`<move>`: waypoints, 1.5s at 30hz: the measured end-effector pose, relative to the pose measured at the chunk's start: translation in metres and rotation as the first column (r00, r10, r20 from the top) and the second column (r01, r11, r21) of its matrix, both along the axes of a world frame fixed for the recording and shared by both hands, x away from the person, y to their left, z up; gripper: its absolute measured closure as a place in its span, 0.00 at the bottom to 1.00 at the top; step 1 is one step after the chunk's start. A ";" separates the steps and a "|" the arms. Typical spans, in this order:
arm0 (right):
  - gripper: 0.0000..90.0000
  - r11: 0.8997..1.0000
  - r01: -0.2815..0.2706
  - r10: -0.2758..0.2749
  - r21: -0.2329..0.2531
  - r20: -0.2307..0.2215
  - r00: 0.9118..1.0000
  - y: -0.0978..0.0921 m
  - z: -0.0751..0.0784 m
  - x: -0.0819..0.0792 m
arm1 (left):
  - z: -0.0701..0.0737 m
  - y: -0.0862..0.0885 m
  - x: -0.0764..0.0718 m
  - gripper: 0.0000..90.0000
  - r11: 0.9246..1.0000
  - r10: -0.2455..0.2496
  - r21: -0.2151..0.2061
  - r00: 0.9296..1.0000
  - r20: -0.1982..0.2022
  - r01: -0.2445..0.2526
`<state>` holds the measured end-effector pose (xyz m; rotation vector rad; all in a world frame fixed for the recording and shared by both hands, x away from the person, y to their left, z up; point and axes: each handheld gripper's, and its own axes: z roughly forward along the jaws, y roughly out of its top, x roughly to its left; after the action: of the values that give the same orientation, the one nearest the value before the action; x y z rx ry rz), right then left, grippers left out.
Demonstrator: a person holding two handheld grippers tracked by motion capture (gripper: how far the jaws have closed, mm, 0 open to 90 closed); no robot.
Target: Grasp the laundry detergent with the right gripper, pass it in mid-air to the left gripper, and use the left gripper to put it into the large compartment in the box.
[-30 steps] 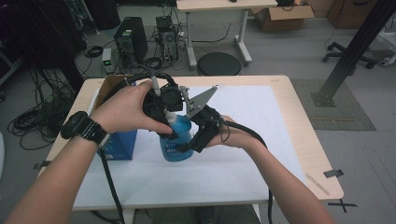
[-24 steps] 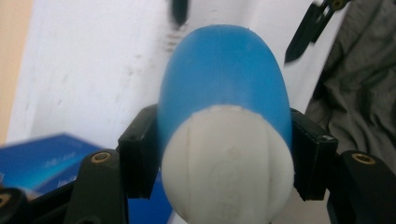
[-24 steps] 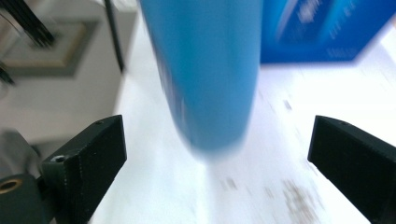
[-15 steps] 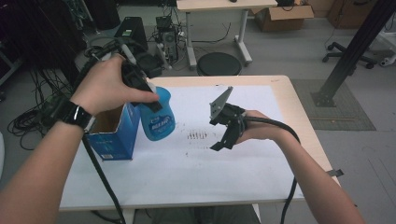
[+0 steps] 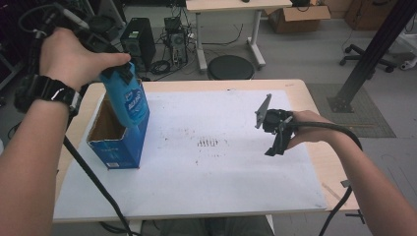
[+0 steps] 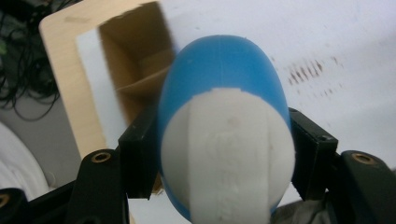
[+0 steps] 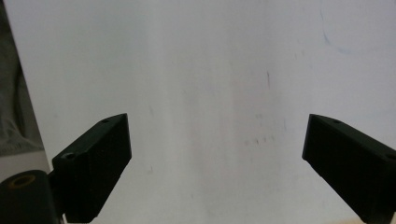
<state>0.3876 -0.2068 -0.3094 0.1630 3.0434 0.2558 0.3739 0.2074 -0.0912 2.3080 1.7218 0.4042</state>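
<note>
Left gripper clamped on blue bottle above open box, right gripper wide open

Black wristwatch on bare left forearm; black jaws with apparently brass-ringed screw holes.

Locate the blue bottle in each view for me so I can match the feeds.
High view: blue bottle upper left, held by the left gripper above the open blue box.
Left gripper view: center, clamped between both jaws.
Right gripper view: not in it.
Shared landmark: the white table sheet.
</note>
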 end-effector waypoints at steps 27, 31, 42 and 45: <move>0.09 0.994 0.081 -0.079 -0.080 0.030 0.996 -0.044 0.011 0.005 | -0.049 0.051 0.015 0.42 0.978 0.207 0.013 0.978 -0.001 -0.207; 0.09 0.993 0.081 -0.078 -0.090 0.034 0.996 -0.044 0.009 0.005 | -0.065 0.051 0.019 0.42 0.979 0.203 0.024 0.979 -0.013 -0.203; 0.10 0.993 0.076 -0.073 -0.090 0.038 0.997 -0.042 0.007 0.001 | -0.105 0.053 0.024 0.42 0.979 0.203 0.031 0.978 -0.057 -0.201; 0.10 0.994 0.072 -0.069 -0.088 0.036 0.997 -0.040 0.007 0.000 | -0.115 0.054 0.025 0.42 0.980 0.200 0.034 0.978 -0.067 -0.198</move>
<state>0.3878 -0.2472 -0.3020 0.2566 3.0017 0.1165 0.3988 0.2611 -0.2061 2.2000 2.0018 0.3896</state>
